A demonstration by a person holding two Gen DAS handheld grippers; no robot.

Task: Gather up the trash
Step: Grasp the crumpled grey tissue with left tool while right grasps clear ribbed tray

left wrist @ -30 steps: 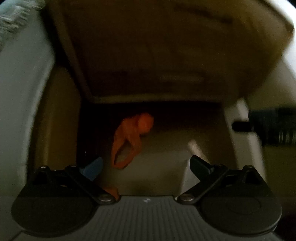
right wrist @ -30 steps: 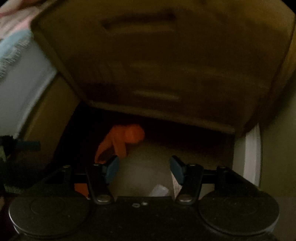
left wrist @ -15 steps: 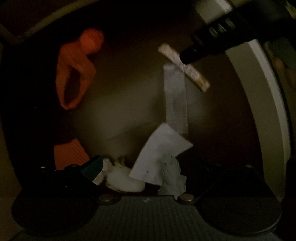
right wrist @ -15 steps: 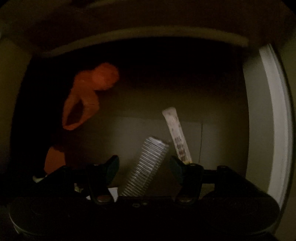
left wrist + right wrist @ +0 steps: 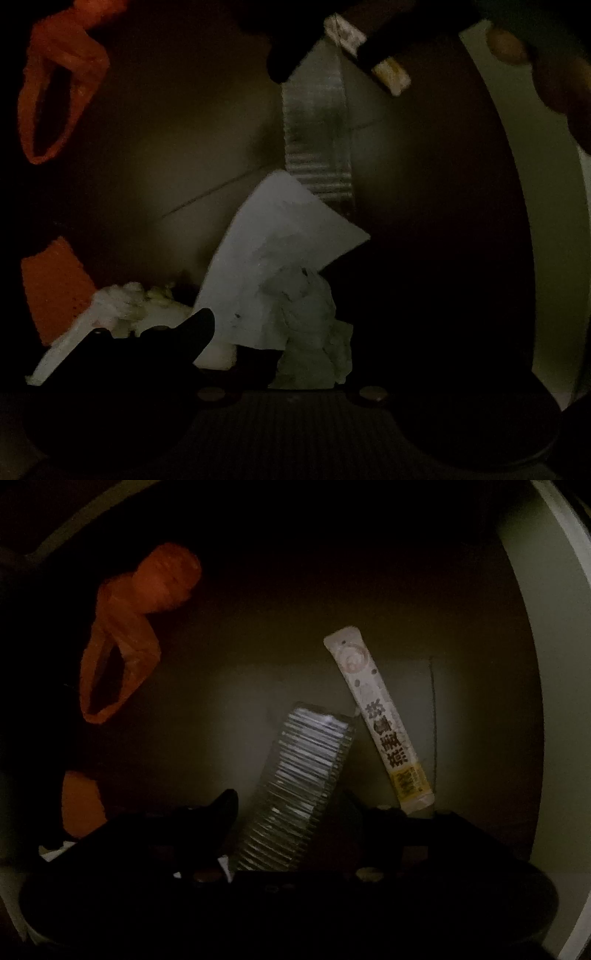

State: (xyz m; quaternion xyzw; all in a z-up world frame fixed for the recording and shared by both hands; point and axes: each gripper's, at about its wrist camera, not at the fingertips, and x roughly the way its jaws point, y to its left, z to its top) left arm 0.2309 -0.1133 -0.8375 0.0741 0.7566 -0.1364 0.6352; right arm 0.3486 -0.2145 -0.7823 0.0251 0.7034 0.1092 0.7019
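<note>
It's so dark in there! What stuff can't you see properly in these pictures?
- Left gripper, left view: its right-side finger is lost in shadow, so its grip on the white paper is unclear.
- Ribbed clear tray, right view: its lower end is hidden behind the right gripper.
- Orange bag, left view: cut off by the top edge.
- Sachet, left view: its middle is covered by the right gripper's dark finger.
</note>
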